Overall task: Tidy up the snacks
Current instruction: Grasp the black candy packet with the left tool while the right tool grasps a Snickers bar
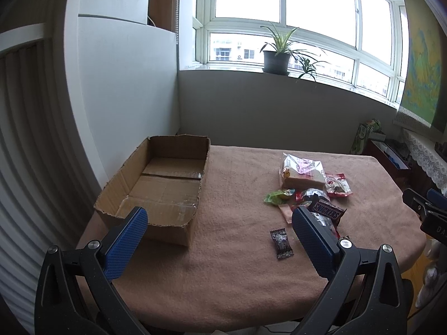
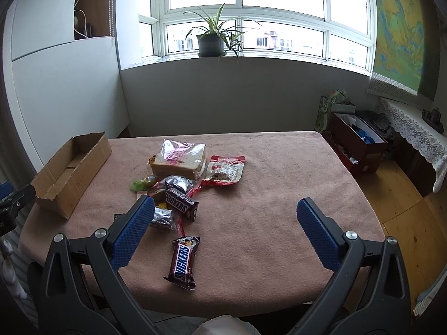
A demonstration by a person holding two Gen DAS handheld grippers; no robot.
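Left wrist view shows the left tool (image 1: 219, 219) spread wide and holding nothing above the pink-clothed desk (image 1: 237, 265). An open cardboard box (image 1: 156, 187) sits left of centre, nothing visible inside it. Right of centre lies the snack pile: a bagged bread slice (image 1: 303, 173), a red-edged foil pouch (image 1: 338, 185), a green candy (image 1: 278, 196) and a Snickers bar (image 1: 327, 211), with a small dark wrapper (image 1: 281, 244) apart, lower centre. Right wrist view shows the right tool (image 2: 225, 213) also spread wide and holding nothing, with a second Snickers bar (image 2: 183, 262) alone at lower centre, between its fingers. A potted plant (image 2: 211, 37) stands on the windowsill, top centre.
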